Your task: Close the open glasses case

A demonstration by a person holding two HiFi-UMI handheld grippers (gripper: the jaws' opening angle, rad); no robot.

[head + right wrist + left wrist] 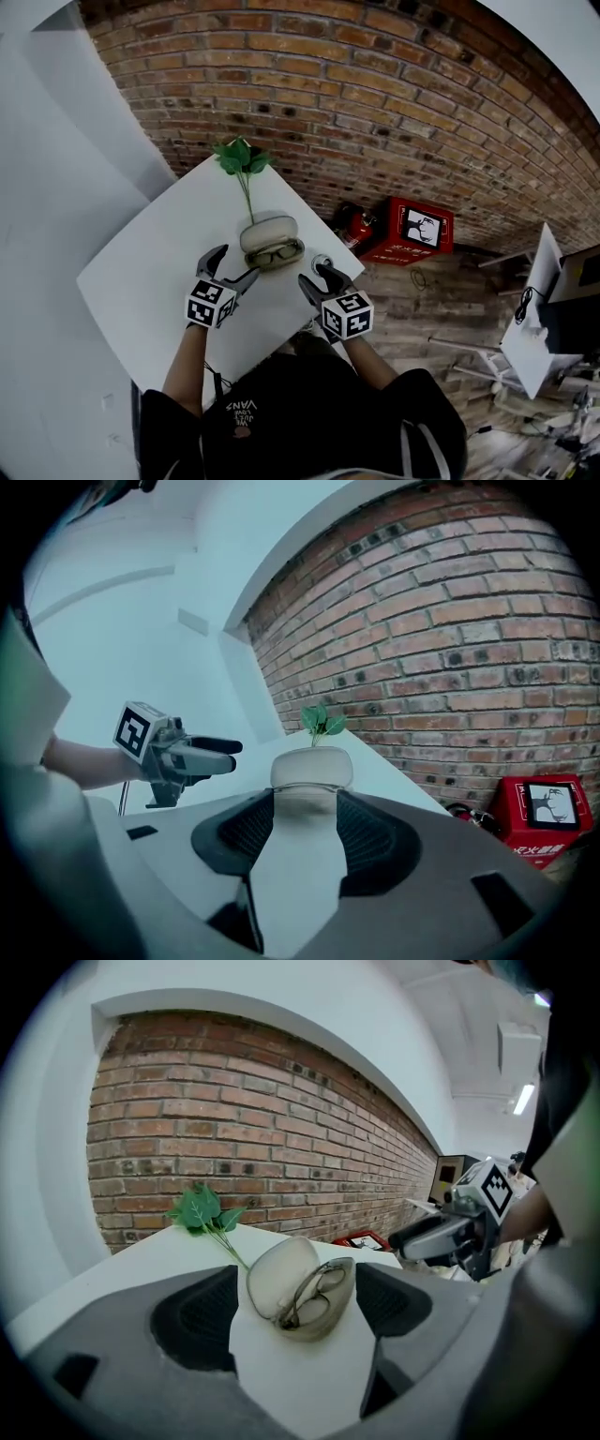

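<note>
Jaws of your left gripper point(234, 263) and right gripper point(316, 277) stand spread and empty, near the open glasses case point(271, 234) lying on the white counter point(150, 267).

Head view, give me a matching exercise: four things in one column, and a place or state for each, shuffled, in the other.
1 glasses case
2 leaf sprig
3 red box
4 left gripper

A off the table, by the brick wall
B jaws apart, short of the case
C open on the table, glasses inside
D on the table, beyond the case

Pairs: 1-C, 2-D, 3-A, 4-B
</note>
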